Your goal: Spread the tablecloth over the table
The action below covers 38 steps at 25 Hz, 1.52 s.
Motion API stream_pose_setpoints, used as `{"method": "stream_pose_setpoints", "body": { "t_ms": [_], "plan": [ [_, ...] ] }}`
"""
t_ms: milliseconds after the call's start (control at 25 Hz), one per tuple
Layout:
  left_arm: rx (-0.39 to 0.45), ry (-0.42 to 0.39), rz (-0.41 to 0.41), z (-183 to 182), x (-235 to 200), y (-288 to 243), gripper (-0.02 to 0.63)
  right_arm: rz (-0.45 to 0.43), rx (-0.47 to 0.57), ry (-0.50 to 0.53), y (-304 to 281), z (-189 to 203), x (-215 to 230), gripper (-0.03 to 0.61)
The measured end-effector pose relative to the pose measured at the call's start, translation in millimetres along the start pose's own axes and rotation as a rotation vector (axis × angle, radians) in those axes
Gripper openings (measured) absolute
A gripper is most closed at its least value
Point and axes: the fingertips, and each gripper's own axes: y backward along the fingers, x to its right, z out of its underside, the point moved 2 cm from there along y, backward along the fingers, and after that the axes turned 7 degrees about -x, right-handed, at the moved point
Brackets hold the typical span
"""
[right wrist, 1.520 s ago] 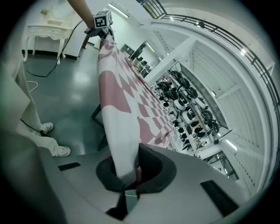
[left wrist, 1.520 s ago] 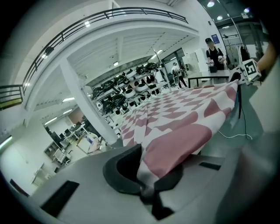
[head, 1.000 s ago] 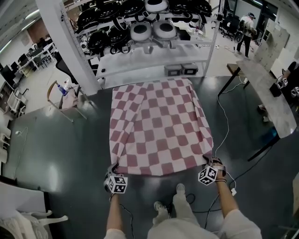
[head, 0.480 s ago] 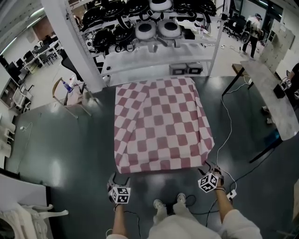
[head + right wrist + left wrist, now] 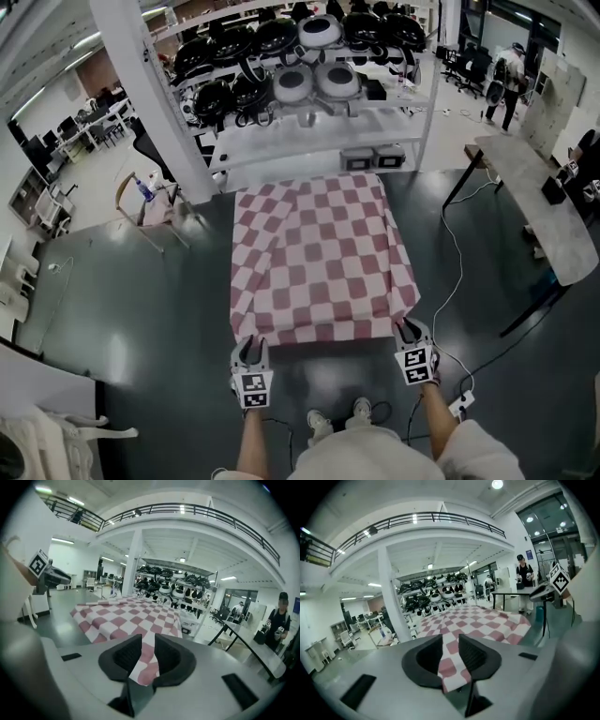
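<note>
The red-and-white checked tablecloth (image 5: pixel 314 253) lies over the whole table, which it hides, and hangs over the near edge. My left gripper (image 5: pixel 249 352) is at the near left corner and my right gripper (image 5: pixel 409 330) at the near right corner. In the left gripper view the left gripper (image 5: pixel 451 641) has a strip of the cloth (image 5: pixel 487 620) running between its jaws. The right gripper (image 5: pixel 148 641) likewise has a corner of the cloth (image 5: pixel 126 611) between its jaws. Both pairs of jaws have just been closing and still stand a little apart around the cloth.
A white shelf rack (image 5: pixel 309 131) with black and white round devices stands behind the table, next to a white pillar (image 5: pixel 141 94). A long grey table (image 5: pixel 544 206) is at the right, a chair (image 5: pixel 141 192) at the left. A cable (image 5: pixel 450 272) lies on the dark floor. My shoes (image 5: pixel 361 410) are just below.
A second ago both grippers gripped the near corners. Half a second ago they hung wide open below the dropped edge. Now they have risen and narrowed around the corners.
</note>
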Motion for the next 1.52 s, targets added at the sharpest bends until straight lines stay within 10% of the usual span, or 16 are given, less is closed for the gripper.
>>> {"method": "stream_pose_setpoints", "body": {
  "t_ms": [200,800,1520],
  "plan": [
    [0.116,0.012,0.008,-53,12,21,0.029,0.01,0.106,-0.043,27,-42,8,0.014],
    [0.245,0.038,0.056,-118,26,46,0.026,0.036,0.302,-0.065,74,-117,15,0.014],
    [0.273,0.077,0.031,-126,14,46,0.026,0.012,0.301,-0.047,72,-135,-1,0.014]
  ]
}}
